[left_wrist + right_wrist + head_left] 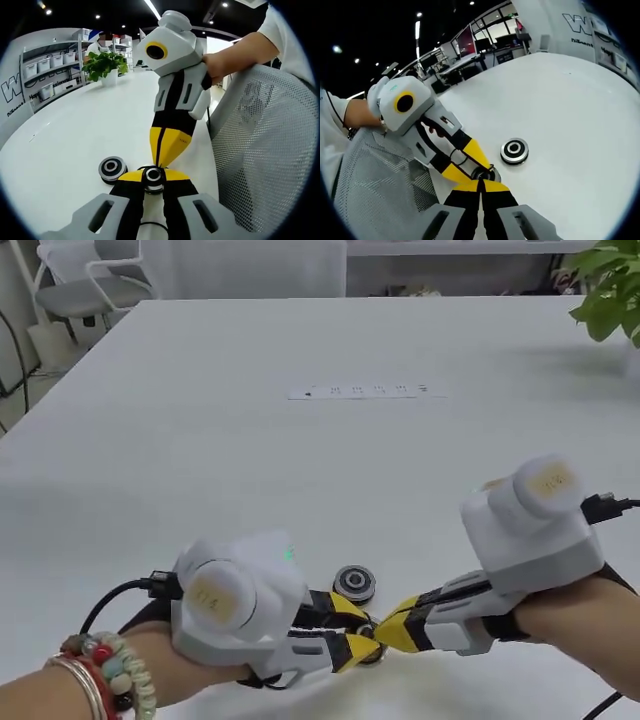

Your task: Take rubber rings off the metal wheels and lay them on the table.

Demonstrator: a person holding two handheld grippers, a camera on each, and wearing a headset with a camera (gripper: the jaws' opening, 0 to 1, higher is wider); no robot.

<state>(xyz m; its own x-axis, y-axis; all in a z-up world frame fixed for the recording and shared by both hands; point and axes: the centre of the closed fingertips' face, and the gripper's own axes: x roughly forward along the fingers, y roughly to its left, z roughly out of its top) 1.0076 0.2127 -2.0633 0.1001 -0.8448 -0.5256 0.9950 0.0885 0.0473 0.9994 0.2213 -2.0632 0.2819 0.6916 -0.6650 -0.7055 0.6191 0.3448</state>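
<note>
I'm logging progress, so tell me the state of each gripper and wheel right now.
Left gripper: shut on the held wheel.
Right gripper: shut, tips at the held wheel's rim.
Held wheel: gripped, both grippers' tips on it.
Loose wheel: flat on the table, untouched, black ring still on.

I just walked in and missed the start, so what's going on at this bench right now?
A person works two handheld grippers over a white table. The left gripper is clamped on a small metal wheel. The right gripper, jaws closed, has its tips at that wheel's rim, apparently going for its rubber ring; whether it has hold of it is unclear. A second wheel lies free on the table just beyond them.
</note>
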